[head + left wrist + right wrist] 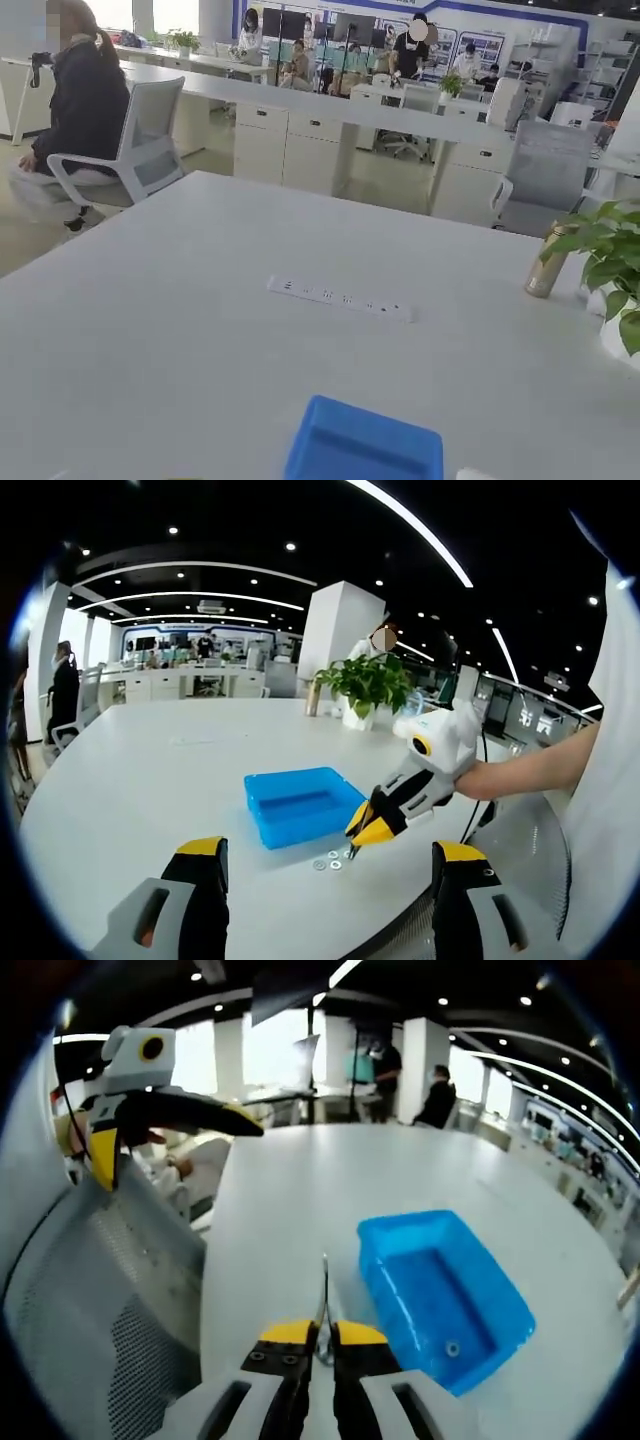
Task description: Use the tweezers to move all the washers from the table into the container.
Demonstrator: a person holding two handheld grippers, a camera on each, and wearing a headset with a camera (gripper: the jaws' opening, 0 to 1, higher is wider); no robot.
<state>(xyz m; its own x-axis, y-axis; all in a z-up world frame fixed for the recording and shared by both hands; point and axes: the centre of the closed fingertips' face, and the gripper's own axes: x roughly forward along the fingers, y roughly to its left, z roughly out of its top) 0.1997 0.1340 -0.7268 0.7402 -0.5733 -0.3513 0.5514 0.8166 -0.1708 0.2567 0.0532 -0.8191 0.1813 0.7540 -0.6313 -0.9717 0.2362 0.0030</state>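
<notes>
The blue container (365, 445) sits near the table's front edge. In the left gripper view, several small washers (332, 861) lie on the white table just in front of the container (300, 805). My right gripper (368, 830) is shut on thin metal tweezers (322, 1300), whose tips hang just above those washers. In the right gripper view, the tweezers rise from the shut right gripper (322, 1335), left of the container (440, 1300). One washer (452, 1348) lies inside it. My left gripper (335, 865) is open and holds nothing. It hovers off the table's edge (170, 1145).
A white power strip (340, 298) lies mid-table. A potted plant (605, 260) and a metal bottle (547, 262) stand at the right side. A mesh chair (90, 1300) is below the table's edge. People sit at desks beyond.
</notes>
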